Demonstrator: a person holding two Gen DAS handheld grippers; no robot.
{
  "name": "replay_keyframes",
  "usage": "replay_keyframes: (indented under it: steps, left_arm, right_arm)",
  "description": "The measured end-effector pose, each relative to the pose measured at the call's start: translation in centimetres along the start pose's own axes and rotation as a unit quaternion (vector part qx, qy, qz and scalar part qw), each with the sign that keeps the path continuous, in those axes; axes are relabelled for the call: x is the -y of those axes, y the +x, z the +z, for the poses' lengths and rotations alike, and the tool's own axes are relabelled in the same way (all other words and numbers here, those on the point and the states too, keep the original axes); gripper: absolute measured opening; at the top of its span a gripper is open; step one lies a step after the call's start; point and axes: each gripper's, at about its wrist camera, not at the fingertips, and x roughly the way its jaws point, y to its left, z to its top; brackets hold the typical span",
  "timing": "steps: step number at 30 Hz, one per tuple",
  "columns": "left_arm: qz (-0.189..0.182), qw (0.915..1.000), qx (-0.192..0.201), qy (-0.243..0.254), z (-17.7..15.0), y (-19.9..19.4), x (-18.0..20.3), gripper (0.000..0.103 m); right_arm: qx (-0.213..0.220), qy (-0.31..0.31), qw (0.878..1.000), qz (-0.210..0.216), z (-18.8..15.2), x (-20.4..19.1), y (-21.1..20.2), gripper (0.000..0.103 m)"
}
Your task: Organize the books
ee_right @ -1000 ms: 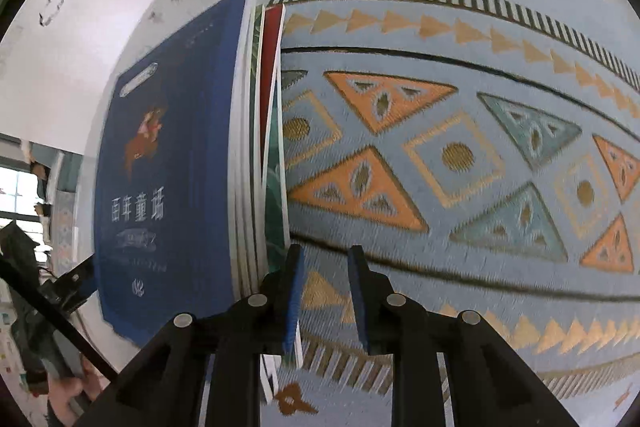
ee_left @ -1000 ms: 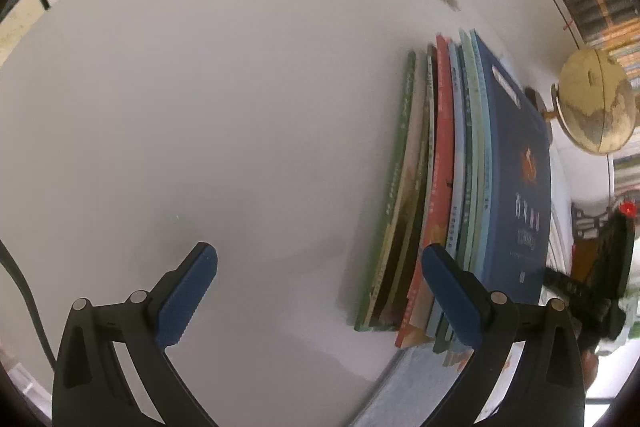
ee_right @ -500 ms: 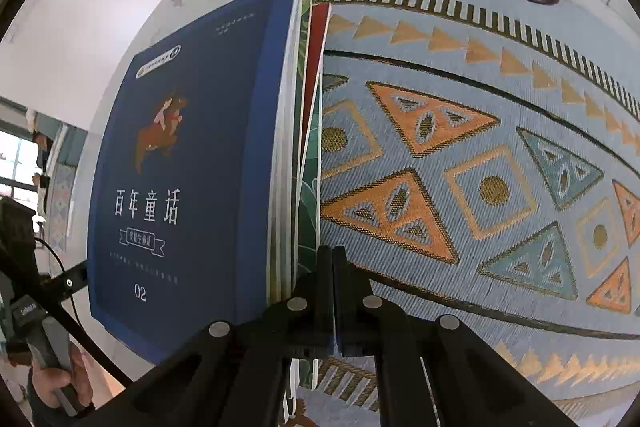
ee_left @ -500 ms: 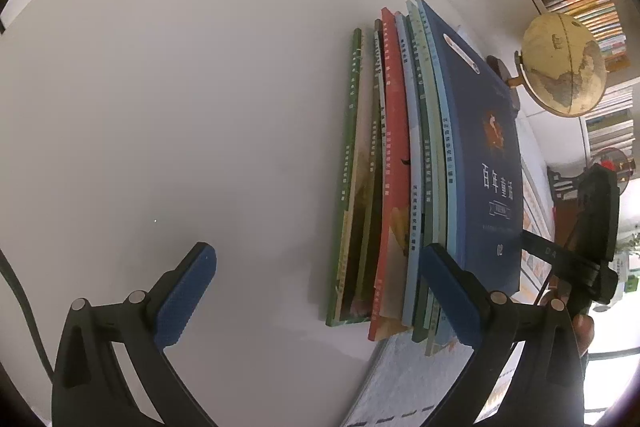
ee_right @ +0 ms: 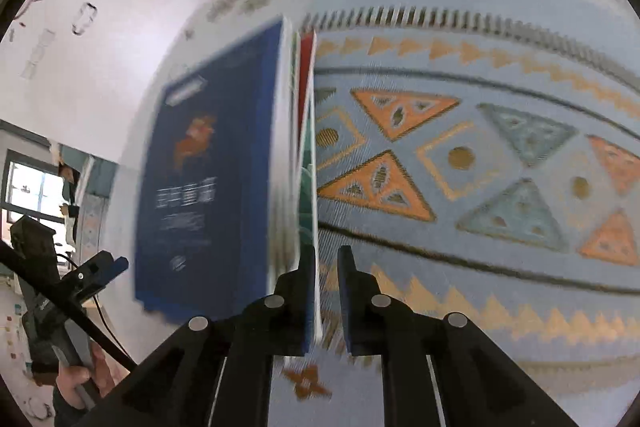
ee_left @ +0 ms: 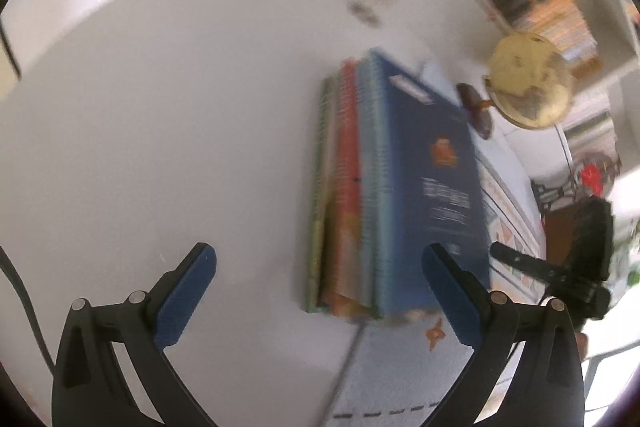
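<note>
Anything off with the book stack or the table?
Nothing damaged or spilled. The books stand on edge, leaning together under the dark blue cover, bottom edges slightly uneven. The globe stands upright beside them.

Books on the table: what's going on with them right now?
A person holding a claw in each hand is tidying a stack of books, dark blue book on top, lying where the white table meets a patterned mat. The left claw hangs wide open and empty. The right claw, beside the stack's edge, is opening slightly, gripping nothing.

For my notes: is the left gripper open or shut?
Open. The left gripper has its blue pads wide apart, nothing between them.
</note>
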Motion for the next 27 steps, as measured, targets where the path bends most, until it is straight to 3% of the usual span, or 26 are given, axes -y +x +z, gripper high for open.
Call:
replay_keyframes:
  steps: [3,6,9,13,14,20,27]
  left_arm:
    - [-0.011,0.9996,0.011,0.025,-0.6,-2.0,3.3,0.102]
    - [-0.002,0.9977,0.030,0.061,-0.9,-3.9,7.1,0.102]
    - [0.024,0.9936,0.037,0.104,-1.2,-5.2,10.3,0.102]
    - [0.029,0.9893,0.069,0.125,-2.1,-7.9,12.9,0.102]
    - [0.033,0.9879,0.077,0.130,-2.1,-8.5,13.3,0.102]
    - [0.105,0.9801,0.097,0.137,-1.9,-9.6,14.4,0.102]
    - [0.136,0.9784,0.089,0.127,-3.1,-9.0,14.5,0.102]
  right_arm:
    - [0.058,-0.053,0.995,-0.056,-1.7,-3.0,-4.2,0.011]
    - [0.122,-0.113,0.978,-0.130,-3.5,-6.1,-8.0,0.016]
    - [0.157,-0.152,0.962,-0.161,-4.1,-8.4,-10.0,0.036]
    - [0.182,-0.164,0.961,-0.131,-5.1,-9.9,-12.3,0.076]
    - [0.190,-0.168,0.959,-0.129,-5.4,-10.1,-13.0,0.079]
    - [0.174,-0.170,0.962,-0.123,-5.8,-11.9,-13.0,0.080]
    - [0.159,-0.151,0.968,-0.121,-6.1,-11.7,-12.6,0.080]
